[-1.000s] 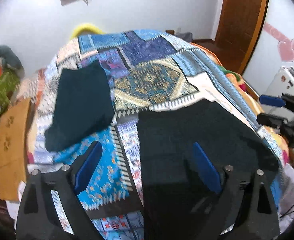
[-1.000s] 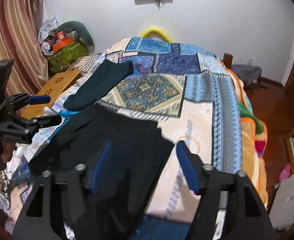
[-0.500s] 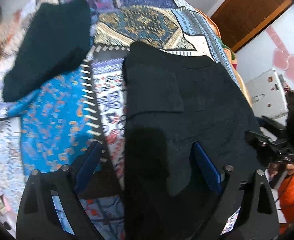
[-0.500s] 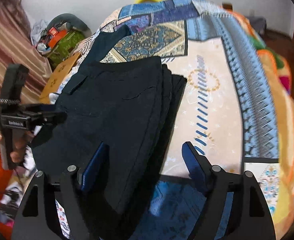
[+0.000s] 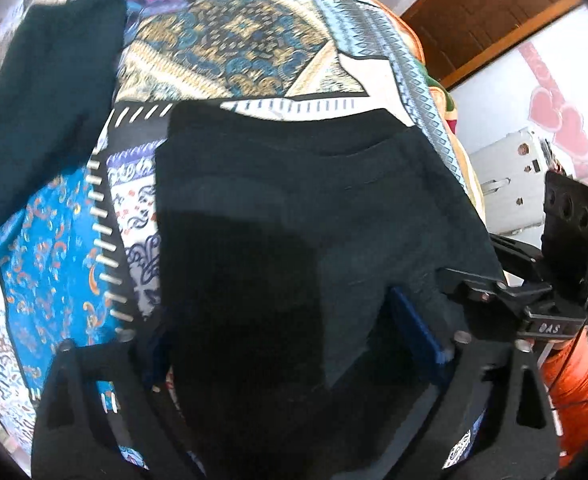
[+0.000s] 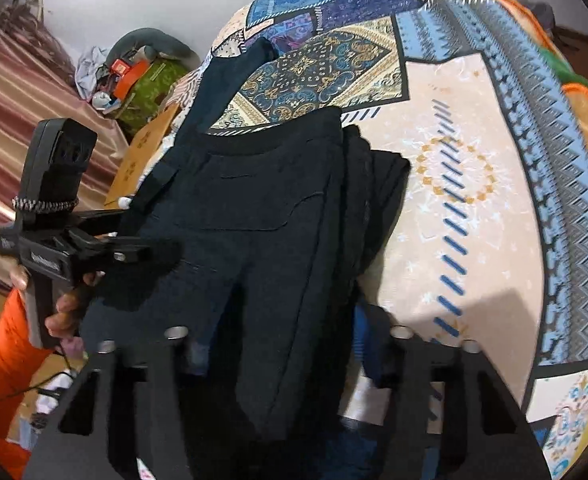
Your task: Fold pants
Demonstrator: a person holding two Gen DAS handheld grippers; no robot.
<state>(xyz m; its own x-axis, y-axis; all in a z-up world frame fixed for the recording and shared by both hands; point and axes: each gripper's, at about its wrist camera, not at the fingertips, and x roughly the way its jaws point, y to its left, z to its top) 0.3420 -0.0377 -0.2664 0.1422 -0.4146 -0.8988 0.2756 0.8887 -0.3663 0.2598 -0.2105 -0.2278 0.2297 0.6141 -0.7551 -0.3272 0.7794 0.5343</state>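
Pants [image 6: 270, 216]: dark, lying on the patchwork bedspread [image 6: 473, 152], filling the centre and lower centre of both wrist views. Waistband is sitting toward the upper part of each frame, legs running down toward the lower edge and out under the cameras; long axis is therefore running roughly top to bottom of the frame, waist pointing away from the person. Right-hand edge in the right wrist view is showing several stacked layers, so I judge the garment is already doubled lengthwise.

Change over the last second: both tools have been dropping from a high, room-wide view to close over the cloth. Pants now are spanning each frame's lower half where earlier they were lying smaller and farther off. Reading: the person is moving in to take the leg end for the next fold toward the waist.

Left gripper [image 5: 286, 344]: fingers spread wide, straddling the fabric in the lower part of its frame, nothing pinched as far as can be seen.

Right gripper [image 6: 282, 344]: fingers likewise apart, cloth lying between them at the lower centre, not clamped.

Second dark garment [image 5: 42, 112]: lying apart at the upper left of the left wrist view.

Wooden door [image 5: 481, 12]: upper right, left wrist view.
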